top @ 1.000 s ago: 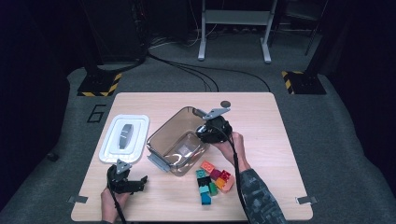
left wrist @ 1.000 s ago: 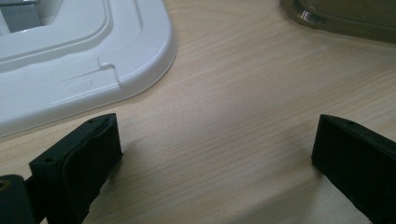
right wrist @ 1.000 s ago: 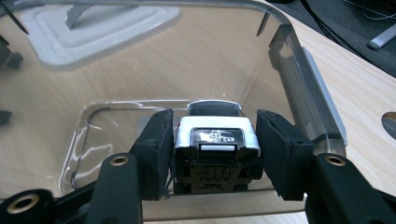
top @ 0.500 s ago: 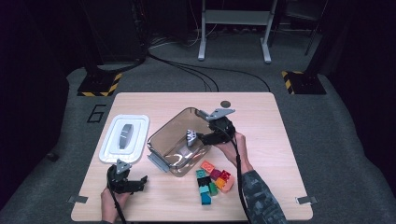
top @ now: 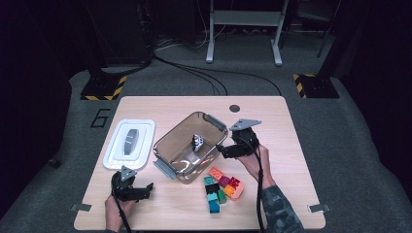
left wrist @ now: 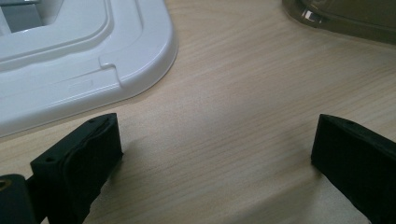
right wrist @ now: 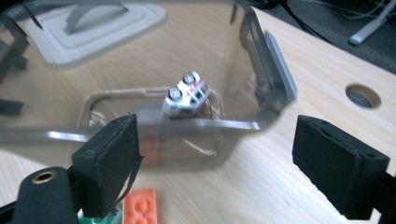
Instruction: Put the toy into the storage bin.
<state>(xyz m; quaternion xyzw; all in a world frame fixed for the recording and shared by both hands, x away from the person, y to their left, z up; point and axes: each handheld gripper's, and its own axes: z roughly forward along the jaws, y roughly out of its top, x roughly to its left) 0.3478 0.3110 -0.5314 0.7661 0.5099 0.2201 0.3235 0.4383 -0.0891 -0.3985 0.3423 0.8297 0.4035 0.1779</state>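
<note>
Two tools are in use. The right tool [top: 224, 151] hangs at the right rim of the clear smoky bin [top: 177, 148], its jaws having just opened and standing released with nothing between them. Inside the bin a small white toy car [top: 197, 142] lies tipped on its side. Near the bin's near-right corner sits a cluster of coloured bricks [top: 221, 188]. The left tool [top: 141, 190], jaws wide apart over bare table [top: 272, 126], rests at the near left edge, just near of the white lid [top: 129, 143].
</note>
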